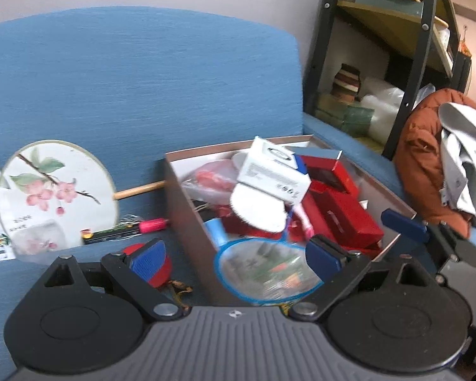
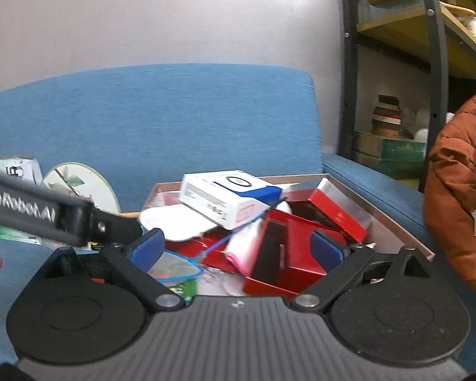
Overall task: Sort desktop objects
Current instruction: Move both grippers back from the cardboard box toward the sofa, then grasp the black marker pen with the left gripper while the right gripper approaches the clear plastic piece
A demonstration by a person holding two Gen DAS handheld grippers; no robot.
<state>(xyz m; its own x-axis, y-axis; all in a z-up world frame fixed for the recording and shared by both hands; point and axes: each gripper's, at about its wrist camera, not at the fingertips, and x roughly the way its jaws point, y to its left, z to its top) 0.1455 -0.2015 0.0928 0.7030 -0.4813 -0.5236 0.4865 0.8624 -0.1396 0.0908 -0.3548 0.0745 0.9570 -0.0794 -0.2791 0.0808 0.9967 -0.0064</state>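
Both grippers hang over a cardboard box that sits on a blue sofa. Left gripper: jaws spread wide, nothing between them; one finger over the sofa seat outside the box, the other over the box interior. Right gripper: jaws likewise wide and empty, both fingers above the box contents. The box is full to the rim: a white carton with a blue end lies tilted on top of the pile, red boxes beneath and beside it, a small blue-rimmed net at the near edge, a pink item partly buried, type unclear. Outside the box, on the seat to its left: a round paper fan with a flower print, its wooden handle pointing toward the box wall; a pink-capped marker just in front of it; a red disc behind the left gripper's finger. An orange jacket lies on the sofa right of the box.
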